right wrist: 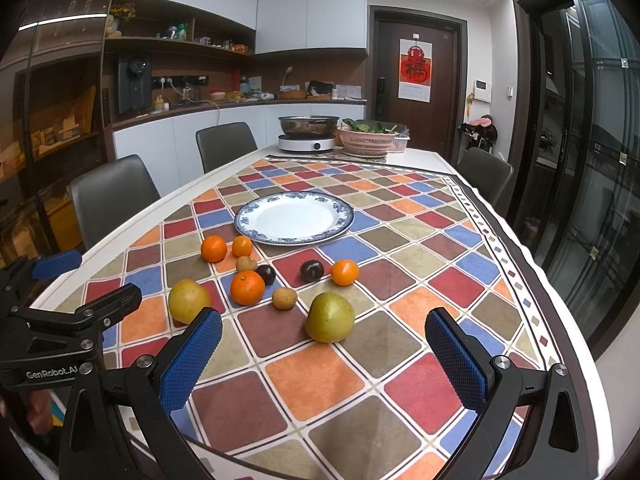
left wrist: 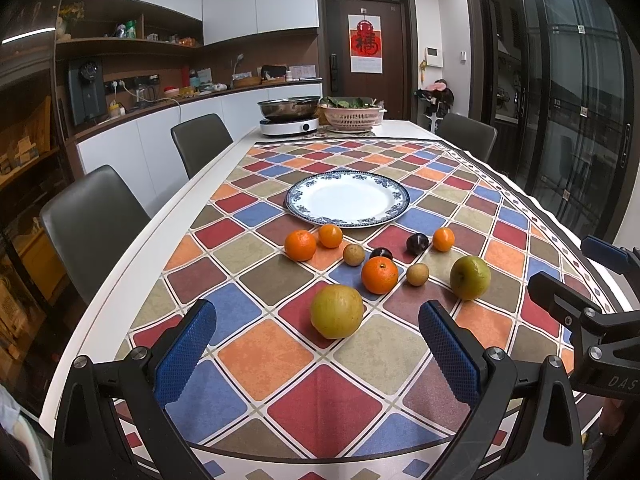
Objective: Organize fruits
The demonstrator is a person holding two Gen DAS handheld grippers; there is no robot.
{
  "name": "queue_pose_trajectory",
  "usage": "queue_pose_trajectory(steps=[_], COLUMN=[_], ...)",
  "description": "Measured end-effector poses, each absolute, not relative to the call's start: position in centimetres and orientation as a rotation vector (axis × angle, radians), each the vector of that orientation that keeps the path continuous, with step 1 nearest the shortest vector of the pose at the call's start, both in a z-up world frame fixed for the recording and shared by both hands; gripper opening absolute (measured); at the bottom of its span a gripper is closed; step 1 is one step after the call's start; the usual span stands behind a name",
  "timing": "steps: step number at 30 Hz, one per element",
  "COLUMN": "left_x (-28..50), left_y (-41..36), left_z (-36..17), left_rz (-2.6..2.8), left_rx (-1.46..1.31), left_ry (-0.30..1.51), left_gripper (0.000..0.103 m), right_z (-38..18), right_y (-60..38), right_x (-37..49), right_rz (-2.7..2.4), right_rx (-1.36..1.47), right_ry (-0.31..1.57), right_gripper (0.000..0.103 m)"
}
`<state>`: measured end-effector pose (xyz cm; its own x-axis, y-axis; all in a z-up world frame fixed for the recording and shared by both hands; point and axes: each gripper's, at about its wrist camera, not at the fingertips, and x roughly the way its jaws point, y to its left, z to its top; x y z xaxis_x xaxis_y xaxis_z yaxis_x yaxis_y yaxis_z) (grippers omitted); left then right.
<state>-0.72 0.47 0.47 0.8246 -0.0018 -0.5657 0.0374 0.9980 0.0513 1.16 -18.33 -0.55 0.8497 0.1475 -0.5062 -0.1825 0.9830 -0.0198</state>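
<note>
On the checked table [left wrist: 120,280], the left gripper [left wrist: 316,344] hangs with jaws wide apart and nothing in them, a yellow-green pear [left wrist: 337,311] lying just ahead between them. Oranges [left wrist: 379,275], dark plums [left wrist: 417,243] and small brown fruits [left wrist: 417,274] lie scattered in front of the bare plate [left wrist: 348,198]. The right gripper [right wrist: 324,348] is likewise wide open and empty, a second pear [right wrist: 330,317] just ahead
</note>
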Motion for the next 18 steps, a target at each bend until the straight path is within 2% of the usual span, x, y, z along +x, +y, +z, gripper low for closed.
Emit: queue_pose_trajectory(steps=[18], left_x=[2.7], left_y=[0.4], left_z=[-2.0], left_rz=[-0.03], left_rx=[0.068], left_ry=[0.691], left_gripper=[0.103], right_z=[-2.7], right_y=[-17.9], right_x=[4.1], right_rz=[0.194], right_rx=[-0.073], right_ry=[0.628], right_gripper=[0.102])
